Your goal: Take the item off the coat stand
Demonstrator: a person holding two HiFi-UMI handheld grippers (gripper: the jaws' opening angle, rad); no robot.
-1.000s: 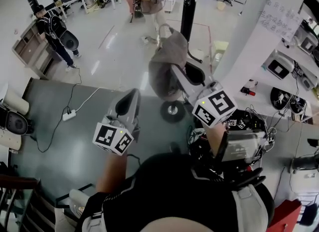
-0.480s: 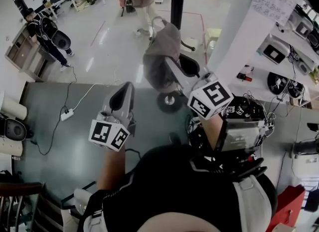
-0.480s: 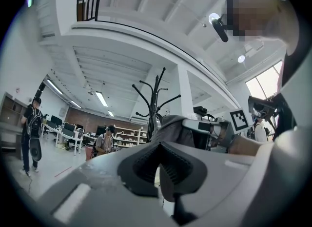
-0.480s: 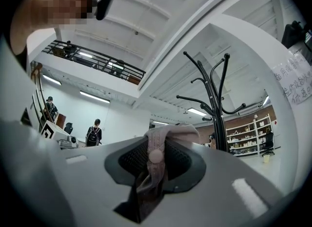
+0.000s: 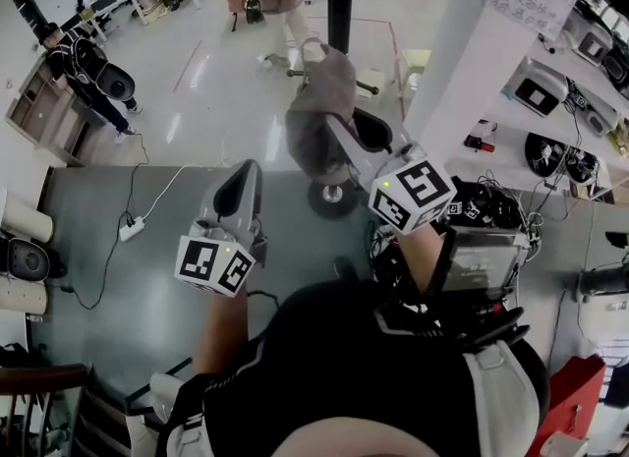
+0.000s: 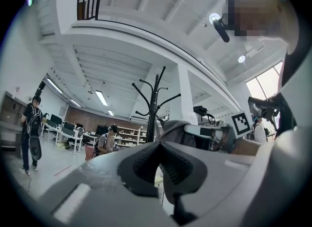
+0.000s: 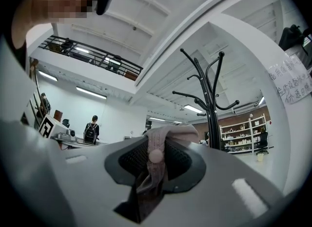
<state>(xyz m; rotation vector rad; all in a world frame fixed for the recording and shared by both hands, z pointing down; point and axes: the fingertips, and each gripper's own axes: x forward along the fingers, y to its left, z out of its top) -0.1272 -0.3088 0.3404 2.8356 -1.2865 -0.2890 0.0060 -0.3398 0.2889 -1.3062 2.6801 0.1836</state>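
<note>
A grey-brown knitted item (image 5: 319,111) with a round button hangs from my right gripper (image 5: 342,139), whose jaws are shut on its fabric. In the right gripper view the item (image 7: 152,170) drapes down between the pads, button upward. The black coat stand (image 5: 340,3) rises just behind the item; its curved hooks (image 7: 210,89) are bare in that view. My left gripper (image 5: 242,188) hovers lower left of the item, apart from it, with a narrow gap between the jaws and nothing in it. In the left gripper view the item (image 6: 176,127) sits ahead, in front of the coat stand (image 6: 152,105).
The stand's round base (image 5: 334,196) rests at the edge of a grey floor mat (image 5: 128,288). A white pillar (image 5: 472,62) stands to the right, beside desks with electronics (image 5: 550,101). A power strip and cable (image 5: 133,227) lie left. Two people (image 5: 88,62) stand farther back.
My right gripper has sunk slightly with the item still in its jaws. The left gripper has stayed where it was. The head view has shifted a little.
</note>
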